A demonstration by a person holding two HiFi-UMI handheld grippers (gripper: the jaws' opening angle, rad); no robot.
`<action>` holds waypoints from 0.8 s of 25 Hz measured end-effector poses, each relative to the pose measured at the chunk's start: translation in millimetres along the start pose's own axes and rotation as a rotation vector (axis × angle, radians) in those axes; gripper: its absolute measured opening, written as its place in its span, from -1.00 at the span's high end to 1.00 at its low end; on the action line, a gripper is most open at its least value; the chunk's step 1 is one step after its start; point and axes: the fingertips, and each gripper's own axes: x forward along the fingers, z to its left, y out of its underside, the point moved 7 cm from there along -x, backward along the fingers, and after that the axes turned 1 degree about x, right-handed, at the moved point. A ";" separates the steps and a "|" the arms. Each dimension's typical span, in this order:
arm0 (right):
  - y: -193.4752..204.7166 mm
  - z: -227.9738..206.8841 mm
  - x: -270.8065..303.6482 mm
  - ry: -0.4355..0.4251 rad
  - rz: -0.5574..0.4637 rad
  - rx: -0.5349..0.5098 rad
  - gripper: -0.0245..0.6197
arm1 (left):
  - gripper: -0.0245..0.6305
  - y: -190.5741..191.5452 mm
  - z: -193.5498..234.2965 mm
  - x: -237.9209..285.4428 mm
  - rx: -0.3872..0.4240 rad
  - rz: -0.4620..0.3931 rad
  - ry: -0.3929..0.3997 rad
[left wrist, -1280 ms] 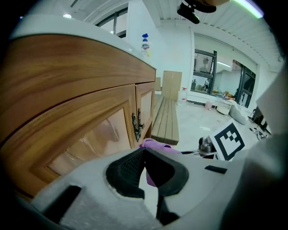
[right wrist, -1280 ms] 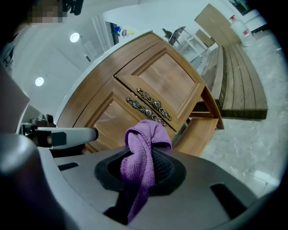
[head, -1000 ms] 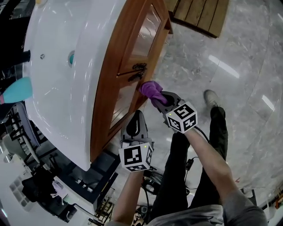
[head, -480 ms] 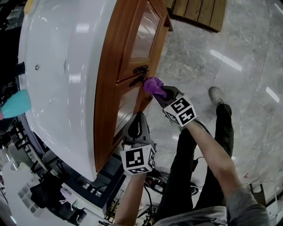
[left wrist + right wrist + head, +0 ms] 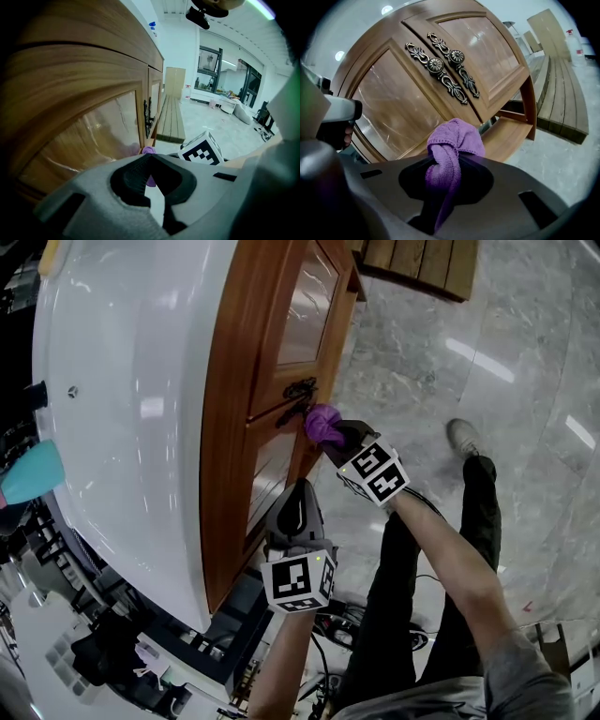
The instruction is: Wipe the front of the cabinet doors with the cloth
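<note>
While my left claw (image 5: 151, 159) is hanging closed, my right claw (image 5: 450, 161) is clamping the purple cloth (image 5: 454, 138) beside the glossy wooden cabinet door (image 5: 281, 381), over marble floor (image 5: 525, 352).

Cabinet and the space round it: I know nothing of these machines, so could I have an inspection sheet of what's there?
Surface: wooden cabinet doors with glossy panels; white top above them.
Job's things: purple cloth, bunched, close to the ornate handles; contact with the door cannot be told.
Clutter: teal object beyond the white top; dark items at lower left, unclear.
Grippers: right gripper shut on the cloth; left gripper shut, empty, low beside the door.
Cables: black cables on the floor by the person's legs.
Surroundings: glossy stone floor; slatted wooden bench.
</note>
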 end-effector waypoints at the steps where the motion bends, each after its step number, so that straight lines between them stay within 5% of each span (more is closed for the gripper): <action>1: -0.5 0.3 0.7 0.004 0.005 -0.006 0.73 | 0.90 0.0 0.1 0.0 -0.001 0.000 0.000; 20: -29.3 21.6 -10.2 -0.021 -0.032 -0.046 0.73 | 0.90 2.4 -2.5 -9.9 -0.035 0.003 -0.026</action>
